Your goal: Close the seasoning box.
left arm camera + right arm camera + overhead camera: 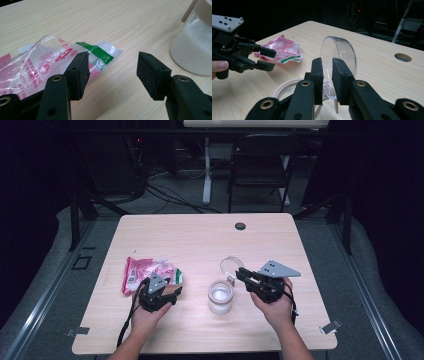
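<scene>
— So what has your right tool (pixel 327 80) got?

— Clamped on the edge of the clear lid (pixel 339 56), just above the jar (pixel 220 296) on the bench (pixel 200 235). Light, stiff, slippery plastic, I'd say; the rim is the only hold.

— And the left tool (pixel 112 72)?

— Open, empty, beside the pink bag (pixel 37 67).

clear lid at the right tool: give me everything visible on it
The clear lid is a round, transparent disc with a shallow rim, plastic by its look. It stands nearly on edge, tilted, lifted just above the open jar of white powder. The right tool pinches a tab at its lower edge between both pads. Nothing else touches it.
</scene>
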